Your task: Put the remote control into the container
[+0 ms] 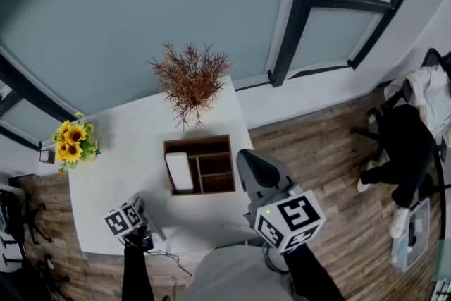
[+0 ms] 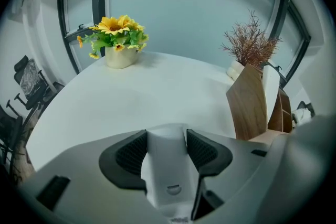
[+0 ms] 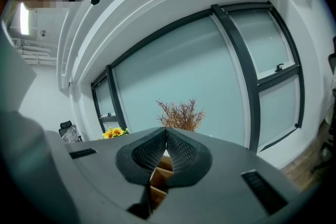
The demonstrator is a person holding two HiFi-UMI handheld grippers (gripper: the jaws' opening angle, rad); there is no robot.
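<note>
Left gripper (image 2: 166, 139) held over near edge of white tabletop (image 1: 127, 151). Fingers clamped on white remote control (image 2: 168, 176), pads pressed to both its sides. Remote kept well short of container. Right gripper (image 3: 166, 134) held just beside container's near right corner, fingers closed together. Wooden container (image 1: 211, 144) set mid-tabletop, divided into compartments. White oblong item (image 1: 180, 171) stood in left compartment. Sunflowers (image 1: 72, 142) placed at left edge. Dried russet plant (image 1: 192, 81) placed at far edge. Dark-framed window (image 1: 303, 10) seen behind.
</note>
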